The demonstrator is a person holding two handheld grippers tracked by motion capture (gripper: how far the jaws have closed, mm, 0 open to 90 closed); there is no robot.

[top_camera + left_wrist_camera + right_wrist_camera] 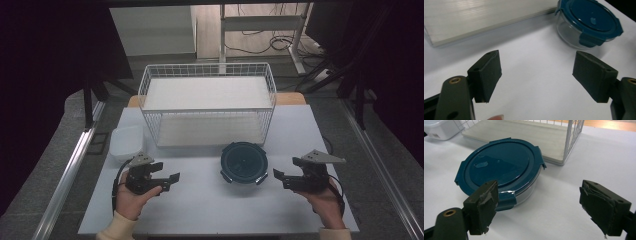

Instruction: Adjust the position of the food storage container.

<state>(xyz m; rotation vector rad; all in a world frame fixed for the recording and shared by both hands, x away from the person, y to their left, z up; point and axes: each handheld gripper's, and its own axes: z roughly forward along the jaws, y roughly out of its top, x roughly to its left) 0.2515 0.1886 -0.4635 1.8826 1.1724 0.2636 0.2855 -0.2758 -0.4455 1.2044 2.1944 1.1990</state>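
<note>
A round glass container with a dark teal clip lid [244, 162] sits on the white table [210, 200], just in front of the wire rack. It lies at the top right [587, 22] in the left gripper view, and close ahead [500, 168] in the right gripper view. My left gripper [174, 181] is held to the container's left, jaws wide apart with only bare table between them [536, 77]. On the container's right, my right gripper [276, 176] points toward it, also open and holding nothing [539, 205]. Neither gripper touches the container.
A white wire rack with two shelves [207, 102] stands across the back of the table. A translucent white plastic tub [126, 141] sits at its left front corner. Dark panels and cables lie beyond the table.
</note>
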